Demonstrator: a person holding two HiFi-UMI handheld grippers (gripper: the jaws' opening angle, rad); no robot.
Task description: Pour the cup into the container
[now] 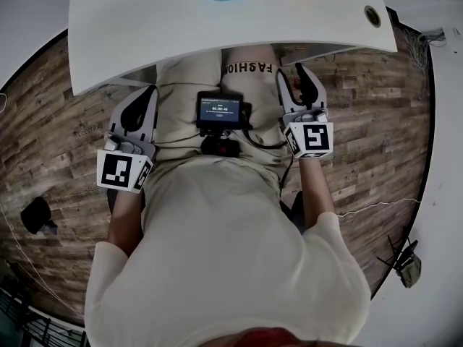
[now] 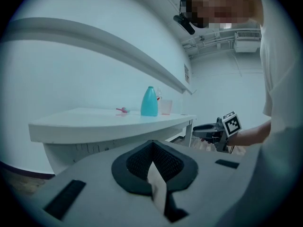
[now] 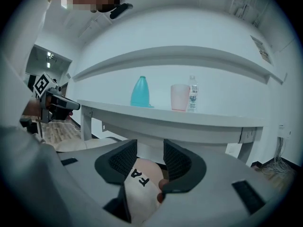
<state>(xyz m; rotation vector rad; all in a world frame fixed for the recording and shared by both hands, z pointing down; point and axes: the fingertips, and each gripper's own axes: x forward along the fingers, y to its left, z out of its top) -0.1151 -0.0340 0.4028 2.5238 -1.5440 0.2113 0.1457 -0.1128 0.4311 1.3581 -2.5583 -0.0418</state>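
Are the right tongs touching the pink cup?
Apart. The right gripper view shows the pink cup standing on the table well beyond the right tongs, whose open jaws frame only the person's clothing.

One left gripper (image 2: 152,148), one right gripper (image 3: 150,157); ahead of them one table (image 3: 189,119), one blue bottle (image 3: 141,92), one cup (image 3: 180,97), one clear bottle (image 3: 193,91).

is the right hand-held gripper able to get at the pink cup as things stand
Probably not yet: the right hand-held gripper sits low over the lap, below the table edge, while the cup stands on top. Its jaws are apart and empty.
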